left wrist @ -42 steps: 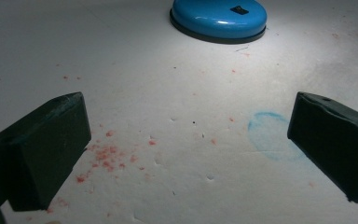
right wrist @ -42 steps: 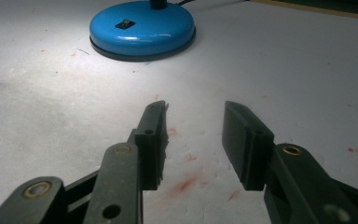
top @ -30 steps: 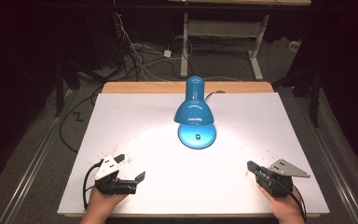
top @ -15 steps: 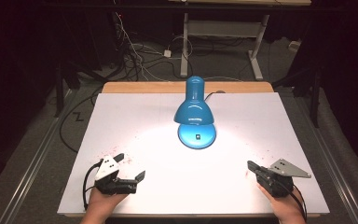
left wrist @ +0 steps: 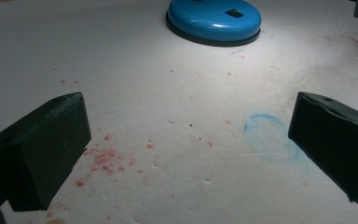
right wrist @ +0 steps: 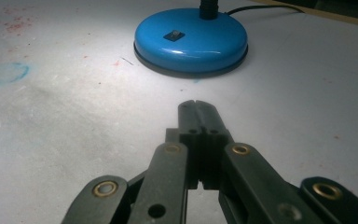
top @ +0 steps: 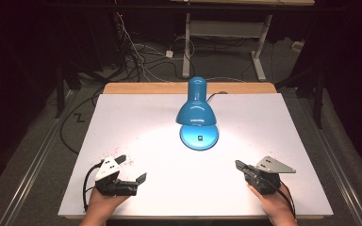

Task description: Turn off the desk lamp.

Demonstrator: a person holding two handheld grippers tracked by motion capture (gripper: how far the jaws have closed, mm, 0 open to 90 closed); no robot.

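Observation:
A blue desk lamp (top: 196, 113) stands lit at the middle back of the white table (top: 273, 122), with its round base (top: 199, 136) under the shade. The base (left wrist: 214, 18) lies ahead in the left gripper view. The right gripper view has the base (right wrist: 191, 39) with a small switch (right wrist: 173, 35) on top. My left gripper (top: 133, 168) rests near the front left edge, open, with nothing between its jaws (left wrist: 189, 107). My right gripper (top: 238, 165) sits at the front right, shut and holding nothing, its tips (right wrist: 196, 105) pointing at the lamp base.
Red specks (left wrist: 105, 158) and a faint blue ring mark (left wrist: 268, 137) stain the table surface. A wooden strip (top: 151, 88) runs along the far edge. Cables (top: 136, 52) and a desk frame (top: 226, 28) lie on the dark floor beyond.
My right gripper has slid a little to the left, toward the table's middle. The left gripper and the lamp have stayed put.

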